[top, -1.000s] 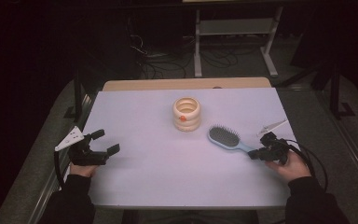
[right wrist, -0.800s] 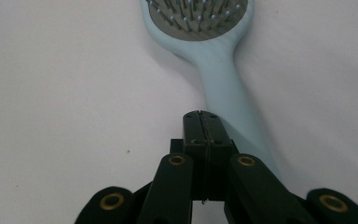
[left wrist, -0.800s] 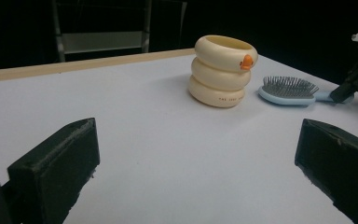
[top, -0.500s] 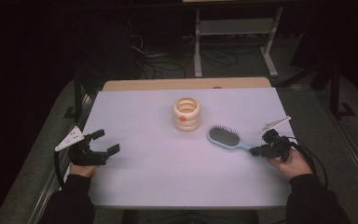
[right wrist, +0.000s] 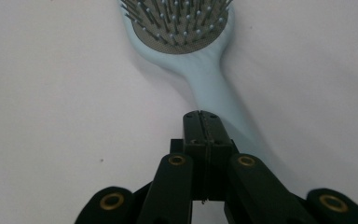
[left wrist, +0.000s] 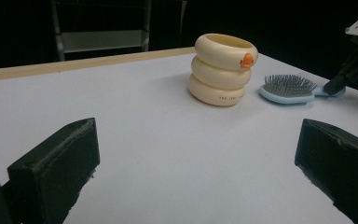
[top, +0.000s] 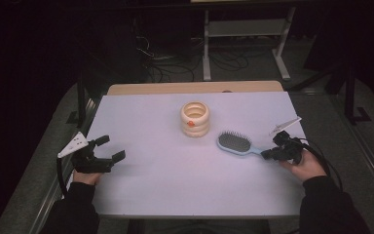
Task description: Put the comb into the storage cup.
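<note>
A light blue hairbrush lies bristles up on the white table, right of centre. My right gripper is shut, its jaws pressed together with nothing between them. Its tip rests over the near end of the brush handle. In the left gripper view it touches the handle's end. A cream holder of three stacked rings with an orange duck mark stands upright mid-table. My left gripper is open and empty near the left edge, aimed at the holder.
The white table top has a wooden strip along its far edge. Beyond it stand a metal rack and floor cables in the dark. Cables trail from both grippers.
</note>
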Tool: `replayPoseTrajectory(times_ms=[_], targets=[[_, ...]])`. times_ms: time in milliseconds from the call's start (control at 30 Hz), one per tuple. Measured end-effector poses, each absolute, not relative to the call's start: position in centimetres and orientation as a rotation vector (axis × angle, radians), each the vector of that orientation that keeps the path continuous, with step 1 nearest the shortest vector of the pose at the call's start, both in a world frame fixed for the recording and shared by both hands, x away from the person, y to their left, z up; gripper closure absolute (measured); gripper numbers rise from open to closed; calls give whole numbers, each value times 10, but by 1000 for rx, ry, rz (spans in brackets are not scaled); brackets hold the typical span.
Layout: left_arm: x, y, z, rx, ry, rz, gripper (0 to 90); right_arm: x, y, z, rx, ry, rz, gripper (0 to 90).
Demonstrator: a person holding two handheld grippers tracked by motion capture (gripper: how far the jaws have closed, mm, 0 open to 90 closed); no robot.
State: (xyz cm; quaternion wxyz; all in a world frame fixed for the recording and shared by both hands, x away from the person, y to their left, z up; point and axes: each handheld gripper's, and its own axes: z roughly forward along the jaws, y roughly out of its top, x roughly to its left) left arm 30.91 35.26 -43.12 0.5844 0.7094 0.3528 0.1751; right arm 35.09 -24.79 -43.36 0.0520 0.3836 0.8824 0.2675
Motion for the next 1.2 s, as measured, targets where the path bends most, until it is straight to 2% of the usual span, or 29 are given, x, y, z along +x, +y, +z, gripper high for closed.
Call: replayPoseTrajectory(times_ms=[300,467,600,833,900,967,1200], targets=[[309,353,-431,1655,822,409,0,355,-248,-429,1141,2691,800,885],[309,352,-431,1656,823,409,0,355,-250,-416,1110,2690,850,735],[309,352,-431,1658,823,409,0,357,-251,-407,1079,2713,864,553],[309,352,-431,1659,824,409,0,360,-247,-397,996,2767,841,334],[309,352,-432,1659,824,410,0,362,-245,-397,996,2774,810,220],[310,352,-432,1661,827,410,0,363,-242,-399,993,2775,787,150],[309,353,-431,1657,824,414,0,369,-238,-405,1000,2776,767,45]])
